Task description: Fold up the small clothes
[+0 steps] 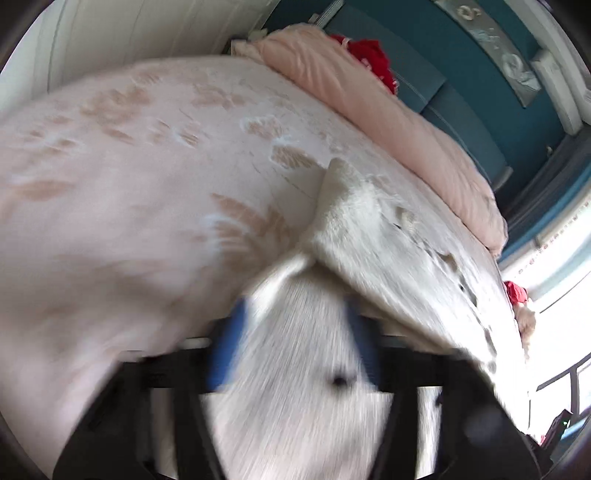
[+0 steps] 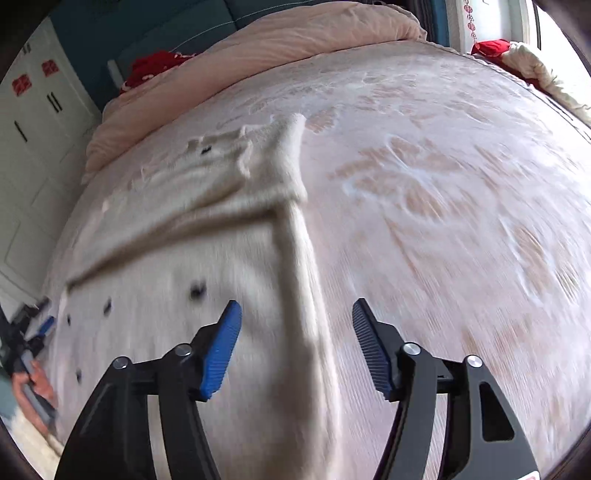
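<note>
A white fluffy garment [image 1: 369, 229] with small dark buttons [image 2: 198, 290] lies spread on the pink patterned bedspread [image 2: 443, 184], its upper part folded over. My left gripper [image 1: 295, 332] is very close over it; the blue pads stand wide on either side of a blurred swell of the white fabric, and I see no pinch. My right gripper [image 2: 297, 314] is open above the garment's [image 2: 207, 229] right edge. One finger is over the fabric, the other over bare bedspread, and nothing is held. At the left rim of the right wrist view, a hand [image 2: 35, 384] holds the other gripper.
A rolled pink duvet [image 2: 295, 33] lies along the head of the bed with a red cloth [image 2: 155, 66] beside it. A teal headboard [image 1: 461, 92] stands behind it. White wardrobe doors [image 2: 29, 129] are at the left. Another red item [image 2: 493, 46] sits near the window.
</note>
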`<state>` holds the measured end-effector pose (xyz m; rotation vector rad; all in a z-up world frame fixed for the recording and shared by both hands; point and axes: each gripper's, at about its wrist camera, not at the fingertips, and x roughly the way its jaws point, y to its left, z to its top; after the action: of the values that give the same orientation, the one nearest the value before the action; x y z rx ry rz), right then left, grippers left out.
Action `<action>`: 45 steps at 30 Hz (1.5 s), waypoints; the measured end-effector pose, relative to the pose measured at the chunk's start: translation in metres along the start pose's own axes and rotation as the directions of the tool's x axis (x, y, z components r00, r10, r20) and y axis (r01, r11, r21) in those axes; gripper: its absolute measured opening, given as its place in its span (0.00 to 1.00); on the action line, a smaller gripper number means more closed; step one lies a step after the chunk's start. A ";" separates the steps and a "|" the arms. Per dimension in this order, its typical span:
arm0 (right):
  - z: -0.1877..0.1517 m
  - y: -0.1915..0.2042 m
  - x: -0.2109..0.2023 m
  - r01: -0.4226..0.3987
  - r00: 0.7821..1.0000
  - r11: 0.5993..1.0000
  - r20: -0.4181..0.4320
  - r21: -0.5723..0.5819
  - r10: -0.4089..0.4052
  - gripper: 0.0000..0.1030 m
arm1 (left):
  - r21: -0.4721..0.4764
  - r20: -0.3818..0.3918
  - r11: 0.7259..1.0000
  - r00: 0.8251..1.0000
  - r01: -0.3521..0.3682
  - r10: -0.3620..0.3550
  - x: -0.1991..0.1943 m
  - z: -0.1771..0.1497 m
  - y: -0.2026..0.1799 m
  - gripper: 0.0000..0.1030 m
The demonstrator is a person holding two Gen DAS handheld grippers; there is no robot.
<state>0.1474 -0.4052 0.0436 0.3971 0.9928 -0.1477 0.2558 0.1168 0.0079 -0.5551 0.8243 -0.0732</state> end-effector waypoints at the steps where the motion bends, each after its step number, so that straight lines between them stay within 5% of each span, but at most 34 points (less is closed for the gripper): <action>1: -0.019 -0.004 -0.010 0.009 1.000 1.000 -0.023 0.001 -0.009 0.62 | 0.003 0.005 1.000 1.000 0.002 -0.002 -0.018 -0.006 0.004 0.79; 5: -0.091 -0.019 -0.041 -0.011 0.993 0.999 -0.113 0.042 0.016 0.63 | 0.084 -0.108 0.996 0.994 0.002 0.007 -0.078 -0.044 0.017 0.89; 10: -0.139 -0.016 -0.051 -0.070 0.986 0.992 -0.146 0.104 0.084 0.73 | 0.013 -0.272 0.999 0.961 0.045 -0.040 -0.089 -0.097 0.040 0.90; 13: -0.138 -0.009 -0.050 -0.112 0.983 0.986 -0.132 0.123 0.128 0.78 | 0.020 -0.217 0.999 0.976 0.036 -0.031 -0.097 -0.113 0.037 0.90; 18: -0.128 0.005 -0.034 -0.163 0.979 0.972 -0.091 0.170 0.180 0.81 | -0.006 -0.245 0.998 0.967 0.063 -0.062 -0.085 -0.117 0.022 0.89; 20: -0.121 0.012 -0.029 -0.176 0.978 0.969 -0.081 0.172 0.192 0.81 | -0.013 -0.248 0.998 0.967 0.056 -0.057 -0.082 -0.113 0.018 0.69; 21: -0.117 0.015 -0.027 -0.191 0.976 0.967 -0.077 0.171 0.206 0.74 | -0.019 -0.260 0.998 0.963 0.067 -0.069 -0.079 -0.111 0.016 0.61; 23: -0.111 0.021 -0.023 -0.201 0.971 0.967 -0.096 0.160 0.217 0.42 | -0.024 -0.292 0.998 0.955 0.052 -0.057 -0.074 -0.110 0.014 0.26; 24: -0.109 0.024 -0.021 -0.197 0.970 0.968 -0.112 0.158 0.216 0.11 | -0.024 -0.309 0.999 0.951 0.027 -0.033 -0.073 -0.107 0.015 0.15; 26: -0.104 0.027 -0.029 -0.204 0.970 0.966 -0.104 0.159 0.222 0.12 | -0.027 -0.307 1.000 0.951 0.008 -0.016 -0.076 -0.103 0.014 0.08; 32: -0.099 0.040 -0.086 -0.209 0.976 0.977 -0.058 0.028 0.211 0.10 | 0.017 -0.289 1.000 0.957 0.006 0.000 -0.126 -0.090 0.014 0.06; 38: -0.128 0.045 -0.129 -0.176 0.976 0.972 -0.158 -0.156 0.151 0.10 | 0.119 -0.318 0.993 0.948 0.022 0.017 -0.191 -0.103 0.016 0.06; 41: -0.159 0.046 -0.149 -0.175 0.965 0.953 -0.235 -0.246 0.117 0.10 | 0.171 -0.365 0.985 0.930 0.034 0.032 -0.229 -0.129 0.022 0.06; 45: -0.211 0.035 -0.176 -0.225 0.920 0.933 -0.376 -0.281 0.108 0.10 | 0.248 -0.447 0.966 0.893 0.067 0.053 -0.279 -0.179 0.022 0.06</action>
<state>-0.1032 -0.3004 0.0987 0.2107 1.3101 0.2515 -0.0666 0.1330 0.0876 -0.2933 1.2467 -0.3222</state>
